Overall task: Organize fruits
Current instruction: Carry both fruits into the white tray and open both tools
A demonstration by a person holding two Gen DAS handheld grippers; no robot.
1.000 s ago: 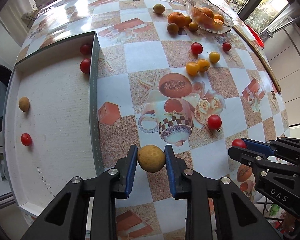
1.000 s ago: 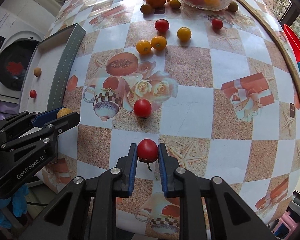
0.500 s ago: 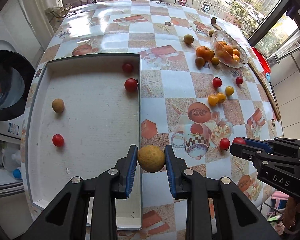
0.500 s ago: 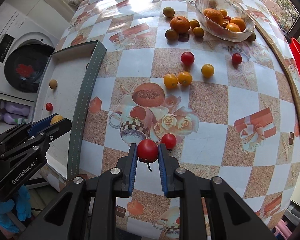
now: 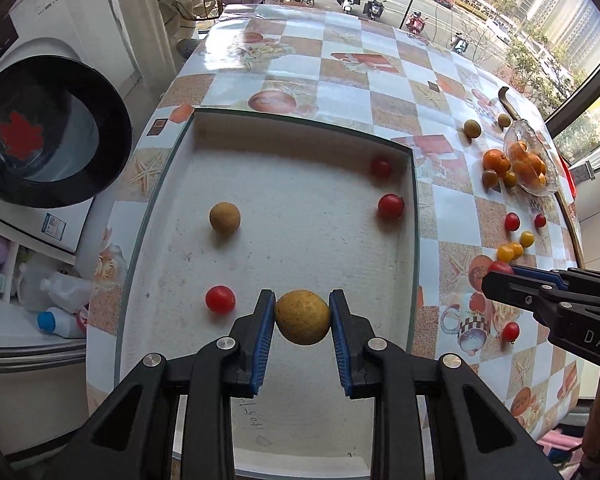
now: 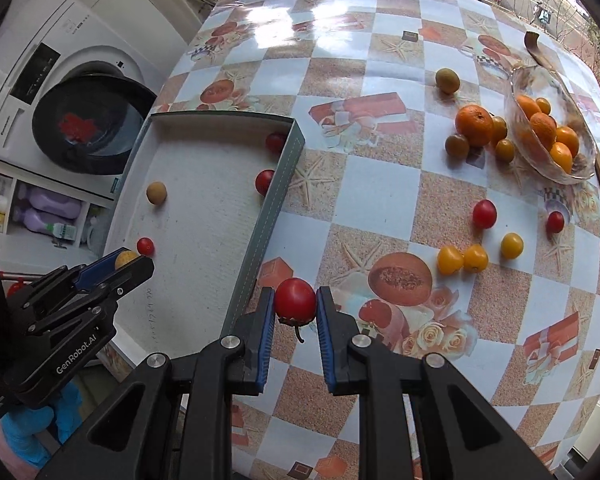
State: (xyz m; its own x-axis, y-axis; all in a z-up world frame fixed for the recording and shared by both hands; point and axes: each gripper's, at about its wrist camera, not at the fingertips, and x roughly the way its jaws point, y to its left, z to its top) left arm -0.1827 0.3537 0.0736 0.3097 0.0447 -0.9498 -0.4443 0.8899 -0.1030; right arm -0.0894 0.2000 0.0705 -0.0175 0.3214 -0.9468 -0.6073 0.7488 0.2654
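Left wrist: we are pinching the brown fruit (image 5: pixel 302 317) in the left gripper (image 5: pixel 302 320) over the tray (image 5: pixel 414 216).
Right gripper (image 6: pixel 295 312) is clamping a tomato (image 6: pixel 295 298) short of the tray wall; releasing here risks it rolling off.

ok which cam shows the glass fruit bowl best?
Right wrist view: the glass bowl sits large and clear, oranges inside countable. Left wrist view shows the same bowl small, squeezed against the fisheye edge.

In the right wrist view, we see only a sliver of the tan fruit (image 6: pixel 126 258) behind the left gripper (image 6: pixel 134 266). The tray (image 6: pixel 276 184)'s right wall partly hides two tomatoes (image 6: pixel 275 142). The bowl (image 6: pixel 518 136)'s lower fruit blurs through the glass.
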